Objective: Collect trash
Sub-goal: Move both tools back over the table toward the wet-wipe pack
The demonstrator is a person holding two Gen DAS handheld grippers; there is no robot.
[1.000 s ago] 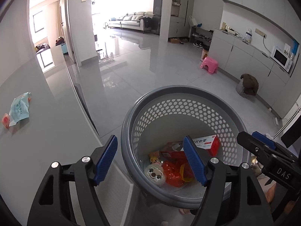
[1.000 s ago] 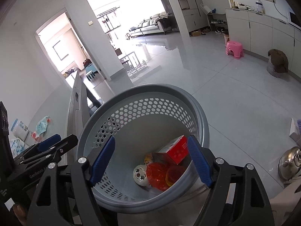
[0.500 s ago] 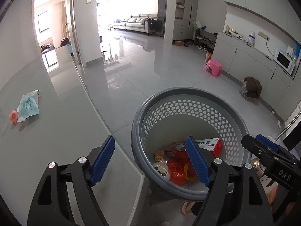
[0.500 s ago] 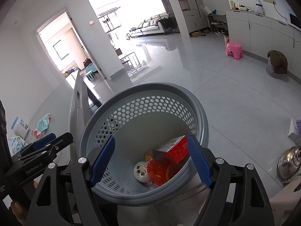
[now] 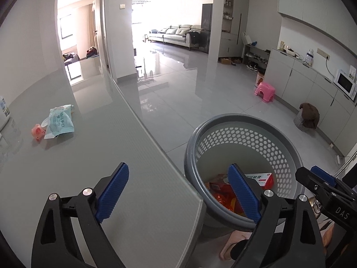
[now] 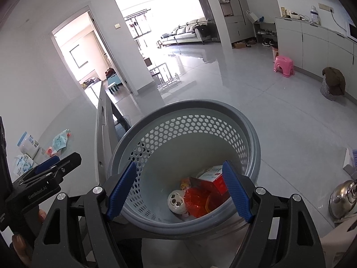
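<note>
The basket [image 6: 250, 134] rim hides part of its trash. The left hand-held gripper [image 5: 178, 192] has just been widening, nothing between its jaws. The right hand-held gripper [image 6: 178, 189] stands apart, empty.

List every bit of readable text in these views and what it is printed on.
"DAS": on the right tool's black body, left wrist view.
"GenRobot.AI": on the left tool's black body, right wrist view.
Teal packet on the table: printed characters, too blurred to read.
Red-and-white box in the basket: print too small to read.

White bottle [image 5: 4, 111] cut off at frame edge.
</note>
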